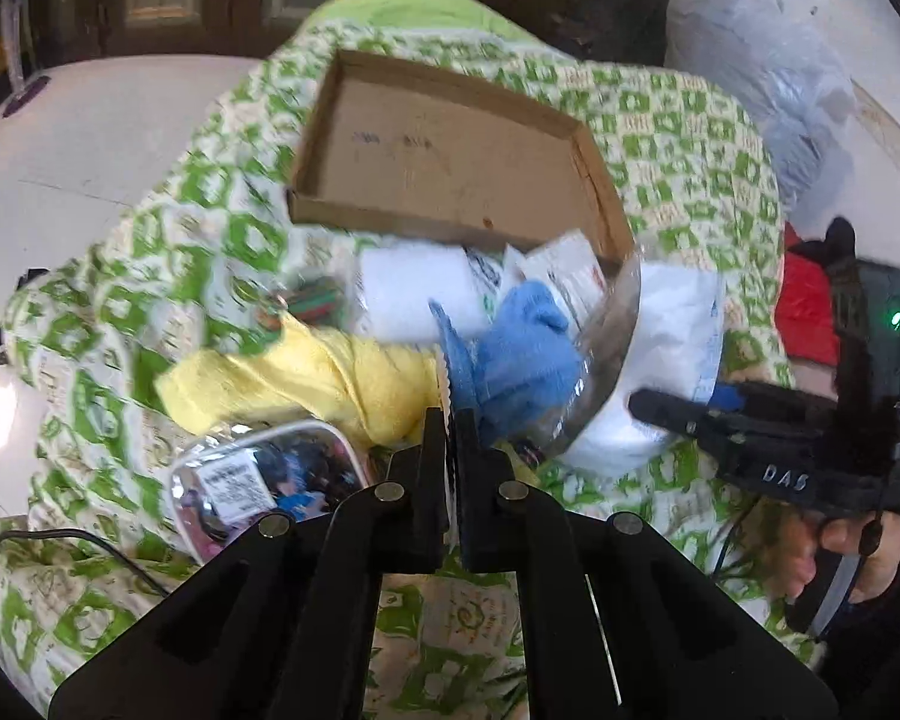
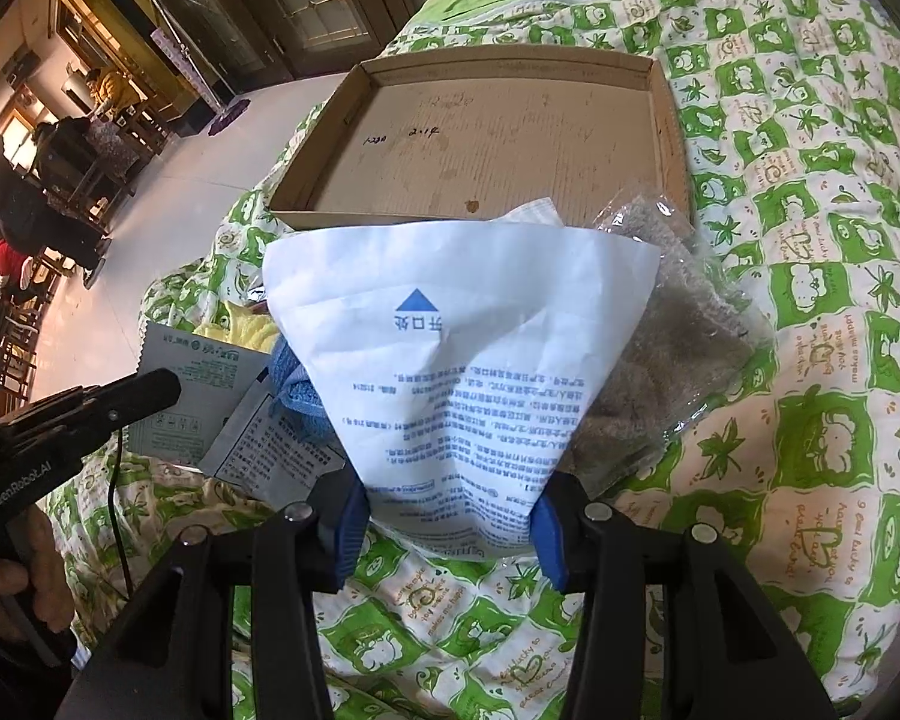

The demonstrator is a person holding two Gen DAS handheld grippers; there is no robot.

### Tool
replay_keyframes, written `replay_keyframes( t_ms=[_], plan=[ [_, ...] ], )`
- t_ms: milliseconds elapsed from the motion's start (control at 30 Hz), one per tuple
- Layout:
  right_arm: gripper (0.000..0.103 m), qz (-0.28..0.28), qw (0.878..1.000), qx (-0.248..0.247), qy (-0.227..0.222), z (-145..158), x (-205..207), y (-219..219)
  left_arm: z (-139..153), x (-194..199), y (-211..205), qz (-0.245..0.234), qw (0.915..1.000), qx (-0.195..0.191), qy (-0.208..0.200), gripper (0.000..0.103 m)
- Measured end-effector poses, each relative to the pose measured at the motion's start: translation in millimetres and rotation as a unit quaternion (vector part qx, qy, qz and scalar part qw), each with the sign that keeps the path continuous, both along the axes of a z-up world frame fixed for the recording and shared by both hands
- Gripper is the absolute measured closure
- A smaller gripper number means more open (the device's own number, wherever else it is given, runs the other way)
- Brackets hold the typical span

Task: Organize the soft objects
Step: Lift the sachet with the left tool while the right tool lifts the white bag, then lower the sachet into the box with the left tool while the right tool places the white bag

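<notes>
An open shallow cardboard box [image 1: 450, 144] [image 2: 498, 138] lies on a green-and-white quilt [image 2: 810, 300]. My left gripper [image 1: 450, 426] is shut on the serrated edge of a thin white packet [image 1: 448, 384], beside a blue cloth [image 1: 522, 348] and a yellow towel [image 1: 306, 372]. My right gripper [image 2: 450, 516] is shut on a white printed pouch [image 2: 462, 360] with a blue triangle, held up just before the box. In the left wrist view the right gripper [image 1: 666, 411] shows holding that pouch [image 1: 660, 348]. A brown towel in clear wrap [image 2: 660, 348] lies to the right.
A shiny pouch of small items [image 1: 258, 480] lies at the lower left. White paper packets [image 2: 204, 396] lie left of the pouch. A grey plastic bag [image 1: 768, 90] and a red item [image 1: 804, 312] sit at the right. White floor [image 1: 90, 138] lies beyond the quilt.
</notes>
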State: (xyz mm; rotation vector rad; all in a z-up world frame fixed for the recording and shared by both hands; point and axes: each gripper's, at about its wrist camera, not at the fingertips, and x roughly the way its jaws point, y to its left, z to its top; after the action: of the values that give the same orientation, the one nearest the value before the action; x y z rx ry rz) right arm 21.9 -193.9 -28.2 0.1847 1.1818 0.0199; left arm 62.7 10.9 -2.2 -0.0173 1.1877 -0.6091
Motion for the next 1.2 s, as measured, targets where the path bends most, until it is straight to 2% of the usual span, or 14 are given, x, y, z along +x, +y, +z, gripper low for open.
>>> replay_keyframes(
  t_ms=[267, 367, 433, 500, 733, 800, 1200],
  plan=[
    [0.056, 0.0, 1.0, -0.001, 0.001, -1, -2, 0, -43, 11, -18, 0.007, 0.9995, 0.023, 0.022, 0.1],
    [0.056, 0.0, 1.0, -0.001, 0.001, -1, -2, 0, -57, 17, -20, 0.014, 0.9991, 0.016, 0.036, 0.1],
    [0.056, -0.002, 1.0, 0.0, 0.001, -1, -2, -1, -52, 16, -14, 0.021, 0.9994, -0.002, 0.028, 0.101],
    [0.056, -0.004, 1.0, -0.001, 0.0, -1, -1, -1, -37, 13, -7, 0.027, 0.9995, -0.015, 0.008, 0.101],
    [0.056, -0.004, 1.0, 0.001, -0.004, 1, -3, -1, 10, 14, 10, 0.037, 0.9972, -0.061, -0.021, 0.102],
    [0.056, -0.005, 1.0, 0.0, -0.007, 3, -4, -1, 20, 17, 8, 0.035, 0.9972, -0.058, -0.032, 0.102],
    [0.055, -0.01, 1.0, -0.002, -0.022, 28, 14, -14, 28, 43, -25, 0.012, 0.9978, -0.045, -0.047, 0.102]
  ],
)
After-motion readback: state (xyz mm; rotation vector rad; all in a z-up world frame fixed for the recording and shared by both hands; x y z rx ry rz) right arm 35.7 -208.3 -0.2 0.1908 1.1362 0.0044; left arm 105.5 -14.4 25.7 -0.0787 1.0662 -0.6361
